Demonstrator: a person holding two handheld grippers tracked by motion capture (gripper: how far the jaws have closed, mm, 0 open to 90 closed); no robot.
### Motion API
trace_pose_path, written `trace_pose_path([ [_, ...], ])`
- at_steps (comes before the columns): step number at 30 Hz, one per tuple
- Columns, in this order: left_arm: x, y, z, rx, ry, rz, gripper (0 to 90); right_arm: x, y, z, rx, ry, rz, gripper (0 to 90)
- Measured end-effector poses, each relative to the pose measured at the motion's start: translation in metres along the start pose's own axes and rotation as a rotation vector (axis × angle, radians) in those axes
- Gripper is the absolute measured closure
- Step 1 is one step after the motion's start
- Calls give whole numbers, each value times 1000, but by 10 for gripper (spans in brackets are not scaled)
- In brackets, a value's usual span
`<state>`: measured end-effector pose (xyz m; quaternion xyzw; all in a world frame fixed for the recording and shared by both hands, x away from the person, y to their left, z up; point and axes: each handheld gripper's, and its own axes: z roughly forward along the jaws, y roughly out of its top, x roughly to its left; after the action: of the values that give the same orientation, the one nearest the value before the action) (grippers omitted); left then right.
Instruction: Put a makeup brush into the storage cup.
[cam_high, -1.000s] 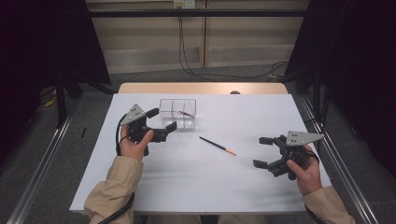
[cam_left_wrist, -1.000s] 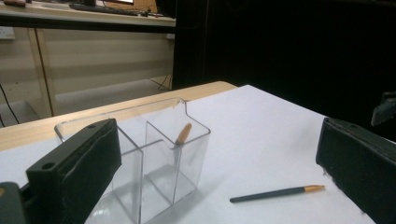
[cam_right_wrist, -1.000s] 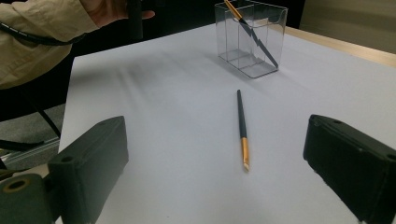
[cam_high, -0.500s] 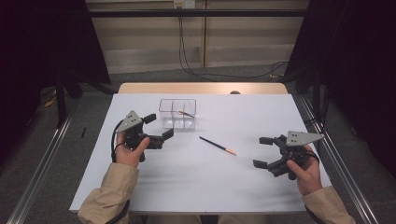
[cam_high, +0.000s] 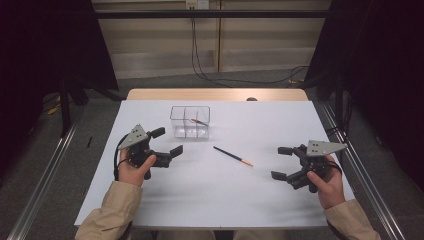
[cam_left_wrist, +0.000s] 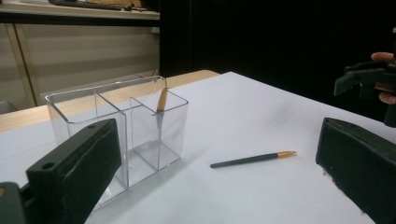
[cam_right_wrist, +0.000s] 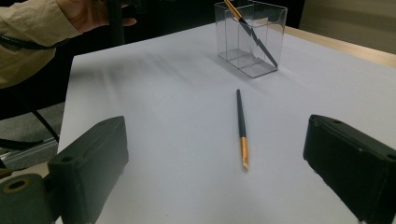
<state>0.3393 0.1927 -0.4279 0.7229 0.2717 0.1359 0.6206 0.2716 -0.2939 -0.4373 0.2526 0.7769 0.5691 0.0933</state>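
A clear three-compartment box (cam_high: 190, 121) stands at the table's far middle, with a dark orange-tipped pencil (cam_high: 198, 121) leaning inside it. A second such pencil (cam_high: 232, 156) lies flat on the white table between the hands. My left gripper (cam_high: 167, 141) hovers open just left of the box, nothing between its jaws. My right gripper (cam_high: 281, 163) is open at the right, pointing toward the loose pencil. In the left gripper view the box (cam_left_wrist: 116, 126) is close ahead and the loose pencil (cam_left_wrist: 252, 159) lies to its right. The right gripper view has the loose pencil (cam_right_wrist: 240, 121) straight ahead and the box (cam_right_wrist: 250, 37) beyond.
The white table top (cam_high: 210, 200) ends in a wooden strip (cam_high: 215, 94) at the far edge. Metal rails (cam_high: 45, 170) run along both sides on the floor. Cables (cam_high: 215, 75) trail on the floor behind the table.
My left gripper has drawn back from the box toward the near-left side of the table. The right gripper and both pencils have stayed put.
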Motion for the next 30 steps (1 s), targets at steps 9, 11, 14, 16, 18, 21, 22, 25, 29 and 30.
trace_pose_path([
  [9,-4,-2,-10,8,-19,6,0,0,0,0,-2,0,1,60],
  [11,-5,-2,-12,12,-20,9,0,0,0,0,-2,2,1,60],
  [14,-4,-3,-16,7,-23,10,0,0,0,0,-3,3,1,59],
  [16,-3,-5,-19,8,-20,4,0,0,0,0,-2,2,0,60],
  [18,-3,-5,-21,9,-17,10,0,0,1,0,-3,3,0,60],
  [21,-2,-5,-25,1,-14,9,0,0,0,0,-4,1,0,60],
  [22,-2,-5,-27,0,-13,8,0,0,0,0,-3,3,1,60],
  [25,-2,-6,-32,0,-8,12,0,0,0,0,-2,4,0,60],
  [29,-2,-8,-40,3,1,16,0,0,0,0,-2,4,0,60],
  [30,-1,-9,-41,0,-1,14,0,0,0,0,-3,5,0,60],
])
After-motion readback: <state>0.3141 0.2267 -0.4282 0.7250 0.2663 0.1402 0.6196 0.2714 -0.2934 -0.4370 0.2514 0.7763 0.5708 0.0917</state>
